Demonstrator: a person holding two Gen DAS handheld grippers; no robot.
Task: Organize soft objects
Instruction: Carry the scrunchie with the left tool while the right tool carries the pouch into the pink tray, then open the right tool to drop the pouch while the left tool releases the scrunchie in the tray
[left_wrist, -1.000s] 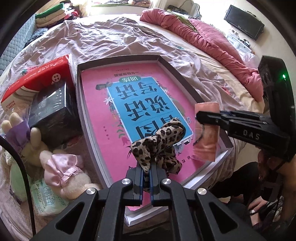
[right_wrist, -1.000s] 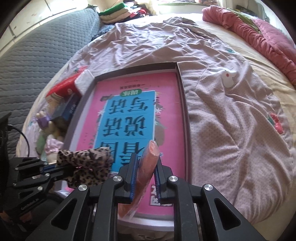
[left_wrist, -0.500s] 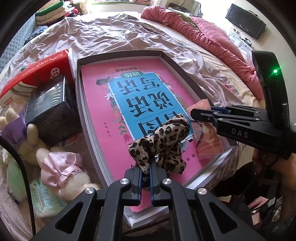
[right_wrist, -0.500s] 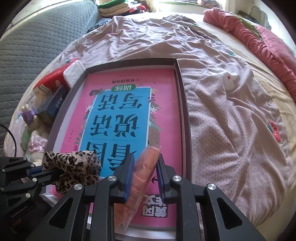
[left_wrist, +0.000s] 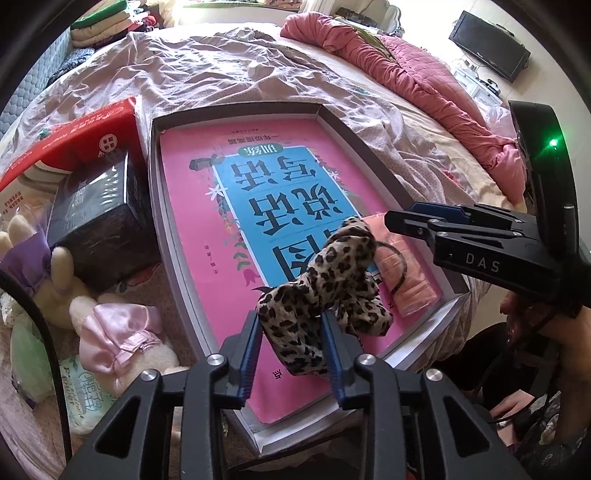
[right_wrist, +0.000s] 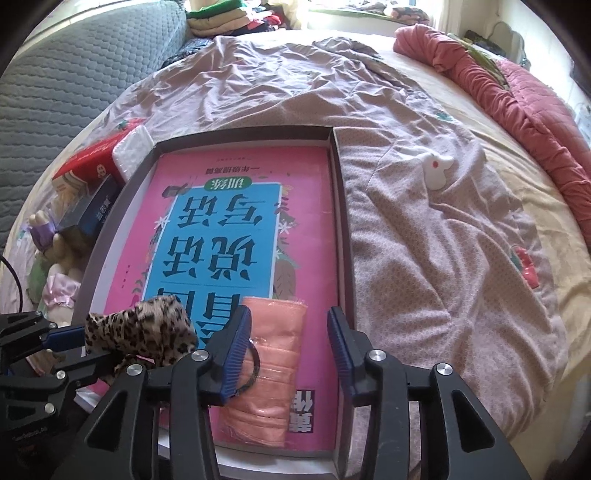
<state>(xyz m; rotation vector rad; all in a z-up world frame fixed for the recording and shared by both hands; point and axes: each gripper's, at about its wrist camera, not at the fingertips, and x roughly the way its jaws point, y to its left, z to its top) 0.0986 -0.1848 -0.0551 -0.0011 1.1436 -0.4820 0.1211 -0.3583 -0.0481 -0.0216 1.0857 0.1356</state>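
A wide bed (right_wrist: 424, 221) under a wrinkled mauve sheet filled most of both views, with a pink quilt (left_wrist: 424, 77) bunched along its far side. On the sheet lay a shallow grey box (right_wrist: 341, 229), and flat inside it a pink book (right_wrist: 236, 206) with a blue panel, nearly filling the floor of the box. Beside the box, on its left as the left wrist saw it, stood a red carton (left_wrist: 74, 133) and a black box (left_wrist: 92, 218), with plush toys (left_wrist: 122, 339) nearer the camera.

The left tool (left_wrist: 291, 350) had just been opening; its pads were spread, and a leopard-print scrunchie (left_wrist: 332, 280) sat loosely between them, resting on the near end of the book. Whether the pads still touched the fabric I could not tell.

The right tool (right_wrist: 288, 354) had likewise just been opening and stood wide apart. A folded salmon cloth (right_wrist: 275, 354) lay flat on the book between its fingers, close to the left pad and clear of the right one, just beside the scrunchie. A thin black hair tie (right_wrist: 255, 363) lay on the cloth's edge.
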